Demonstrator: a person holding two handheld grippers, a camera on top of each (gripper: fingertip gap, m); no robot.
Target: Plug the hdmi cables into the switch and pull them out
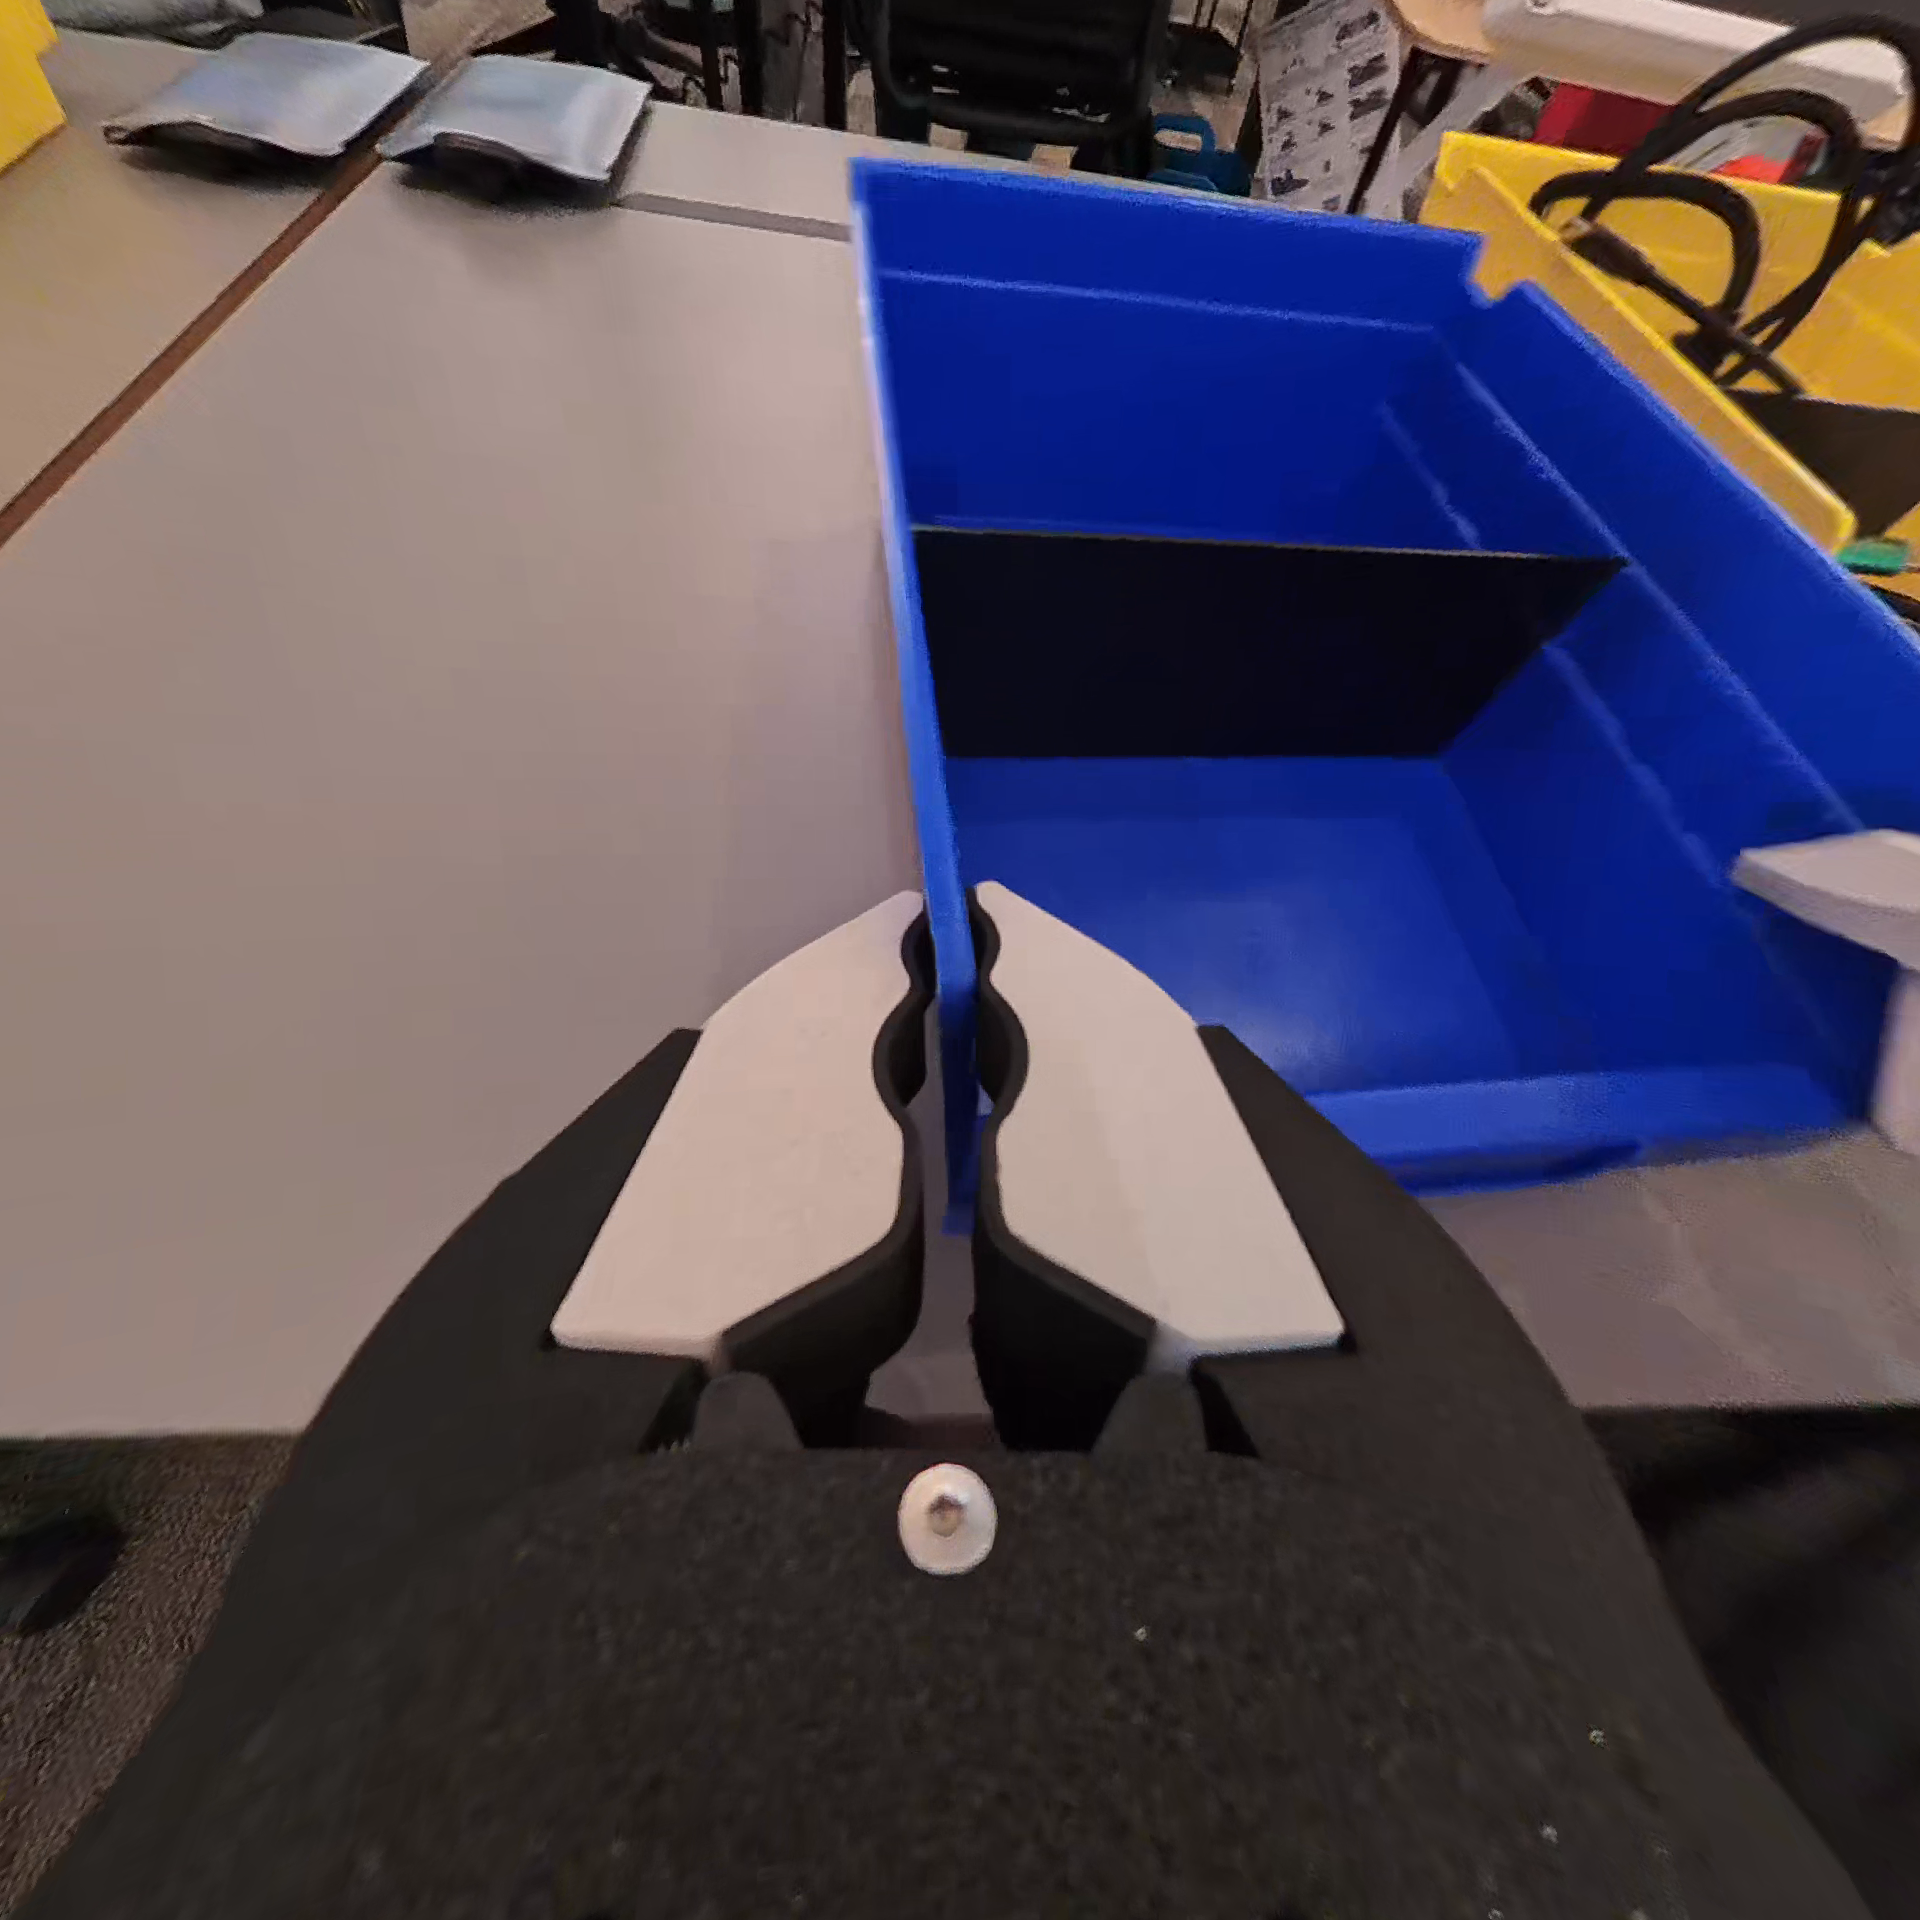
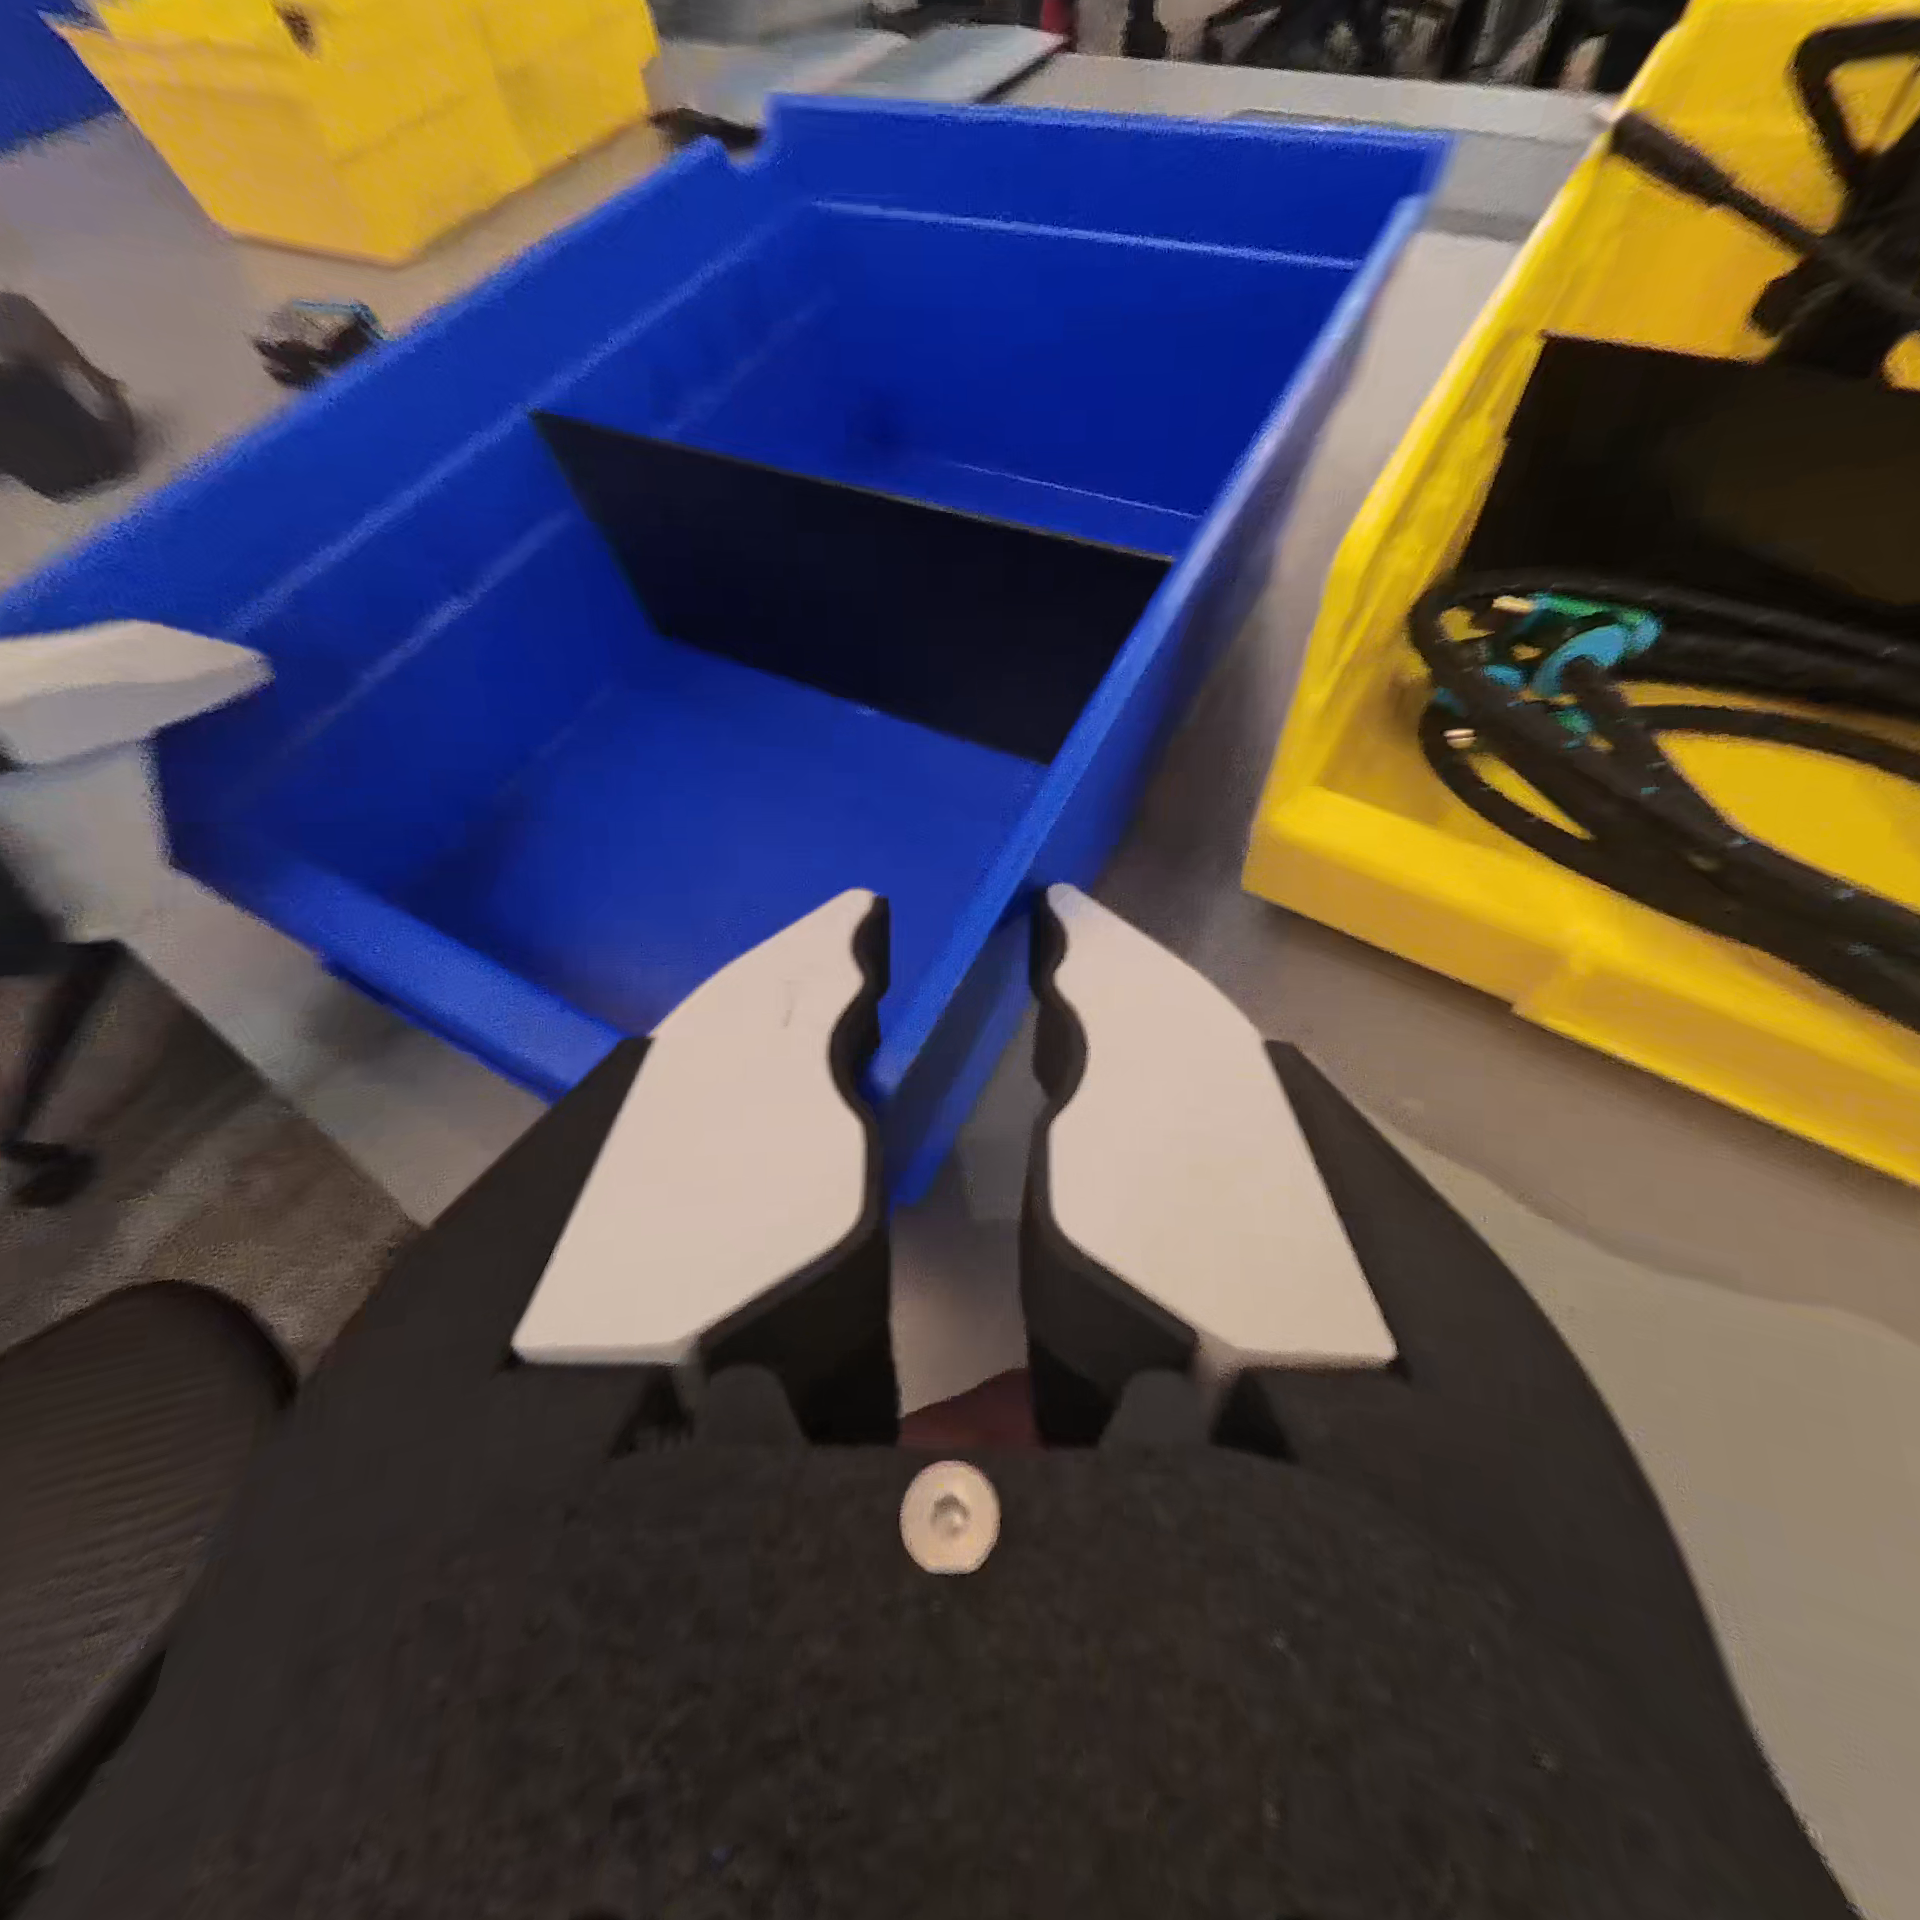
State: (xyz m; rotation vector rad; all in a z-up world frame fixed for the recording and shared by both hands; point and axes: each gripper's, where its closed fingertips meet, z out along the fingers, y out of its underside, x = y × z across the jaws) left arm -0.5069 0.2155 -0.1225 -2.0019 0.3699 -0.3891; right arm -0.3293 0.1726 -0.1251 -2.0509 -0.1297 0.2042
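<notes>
An empty blue bin point(image 1: 1195, 436) with a black divider point(image 1: 1195, 644) stands on the grey table. My left gripper point(image 1: 948, 906) is shut on the bin's left wall near its front corner. My right gripper point(image 2: 961, 920) straddles the bin's point(image 2: 665, 831) right wall near the front corner, jaws closed onto it. Each view shows the other gripper's grey fingertip point(image 1: 1839, 894) point(image 2: 114, 691) on the opposite wall. Black coiled HDMI cables point(image 2: 1621, 769) with a teal tie lie in a yellow bin point(image 2: 1455, 914) to the right. No switch is in view.
The yellow cable bin point(image 1: 1621, 270) sits just right of the blue bin. Another yellow bin point(image 2: 343, 125) stands far left. Two grey pouches point(image 1: 384, 114) lie at the table's far left. Small dark objects point(image 2: 62, 416) lie left of the blue bin. The table's front edge is just below the grippers. My right fingertips sit around 20 cm from my left ones.
</notes>
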